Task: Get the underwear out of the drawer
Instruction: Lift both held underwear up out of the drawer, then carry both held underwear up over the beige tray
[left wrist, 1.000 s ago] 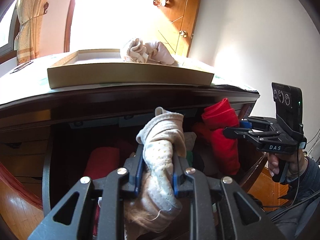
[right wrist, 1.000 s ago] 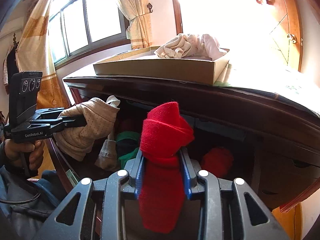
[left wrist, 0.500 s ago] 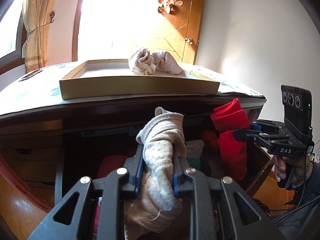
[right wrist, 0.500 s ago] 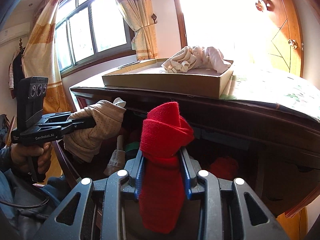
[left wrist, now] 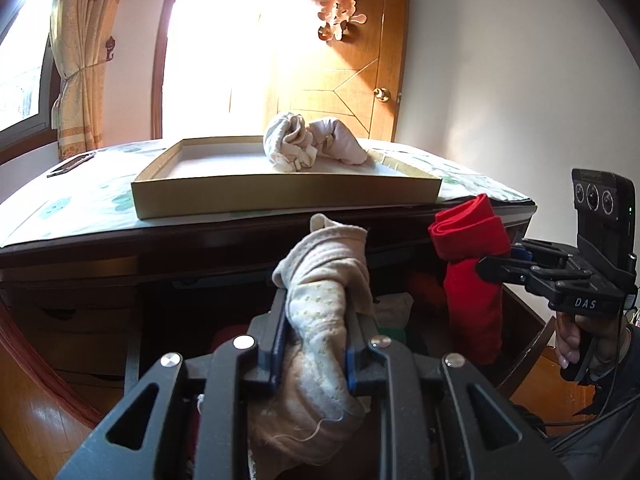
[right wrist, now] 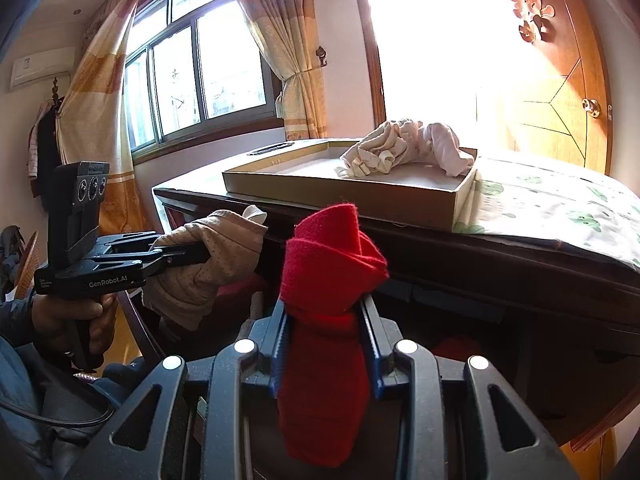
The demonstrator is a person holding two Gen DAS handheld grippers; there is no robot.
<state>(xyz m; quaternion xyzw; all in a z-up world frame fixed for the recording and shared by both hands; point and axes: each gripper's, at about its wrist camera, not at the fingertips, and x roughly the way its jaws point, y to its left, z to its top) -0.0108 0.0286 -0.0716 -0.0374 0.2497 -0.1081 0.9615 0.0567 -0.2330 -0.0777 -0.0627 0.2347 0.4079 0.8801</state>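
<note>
left gripper [left wrist: 316, 336] jaws clamped on beige underwear [left wrist: 320, 292] | right gripper [right wrist: 325, 344] jaws clamped on red underwear [right wrist: 326, 280]

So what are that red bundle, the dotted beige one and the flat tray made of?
Red bundle: probably fleecy knit, matte with fuzzy edges. Dotted beige bundle: soft, thin knit, likely cotton, creased, tiny dots. Tray: looks like cardboard, with thin, straight, dull tan walls.

A home bedroom: curtained window [right wrist: 192, 80], wooden door [left wrist: 352, 80], dark wooden dresser [right wrist: 480, 252].
</note>
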